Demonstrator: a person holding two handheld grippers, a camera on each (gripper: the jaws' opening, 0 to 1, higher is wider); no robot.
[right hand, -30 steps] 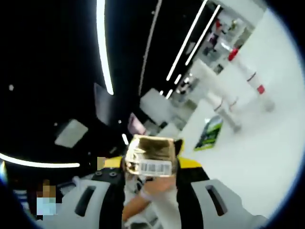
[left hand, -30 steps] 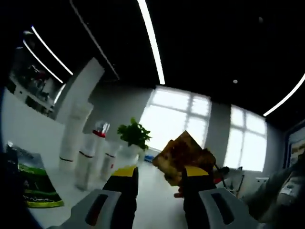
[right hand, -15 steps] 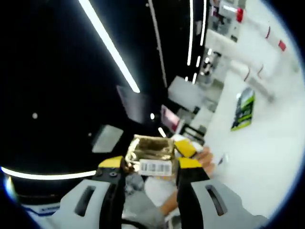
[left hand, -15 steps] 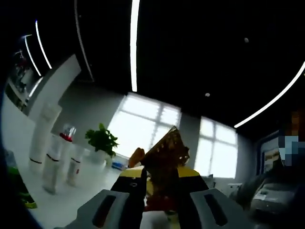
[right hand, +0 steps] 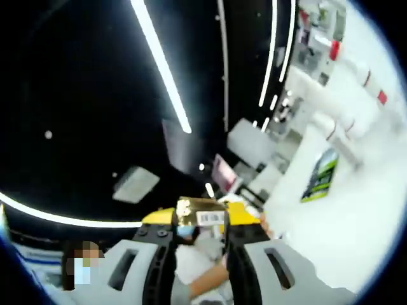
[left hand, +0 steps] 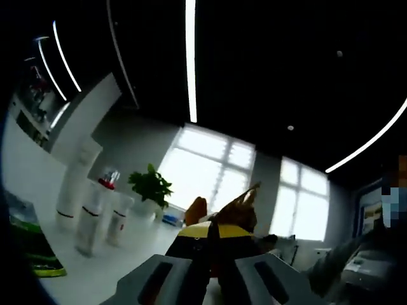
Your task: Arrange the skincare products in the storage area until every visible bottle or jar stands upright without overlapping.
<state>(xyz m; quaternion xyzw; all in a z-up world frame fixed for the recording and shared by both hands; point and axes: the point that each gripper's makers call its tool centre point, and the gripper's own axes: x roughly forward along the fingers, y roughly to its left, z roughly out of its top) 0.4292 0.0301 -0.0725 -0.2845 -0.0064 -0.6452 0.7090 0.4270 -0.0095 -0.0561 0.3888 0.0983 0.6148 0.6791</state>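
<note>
A small gold foil packet (right hand: 202, 211) with a white barcode label sits low in the middle of the right gripper view, pinched between the yellow-tipped jaws of the right gripper (right hand: 197, 222). In the left gripper view the same packet (left hand: 236, 210) shows as a dark, crumpled brown-gold shape at lower centre, rising just above the left gripper (left hand: 213, 232), whose jaws are pressed close on its lower edge. A hand (left hand: 196, 211) shows just left of the packet there.

The skincare bottles (left hand: 95, 213) stand upright in a tight group at the left of the left gripper view: white tubes with dark bands, one with a red cap, on a white table (left hand: 121, 267). A tall white tube (left hand: 73, 187) stands beside them, and a green plant (left hand: 151, 185) just to their right, before bright windows (left hand: 210, 168). A green printed packet (left hand: 32, 248) lies flat on the table at the far lower left.

In the right gripper view the bottles (right hand: 356, 95) appear at upper right, with the green packet (right hand: 320, 178) nearer the centre right.
</note>
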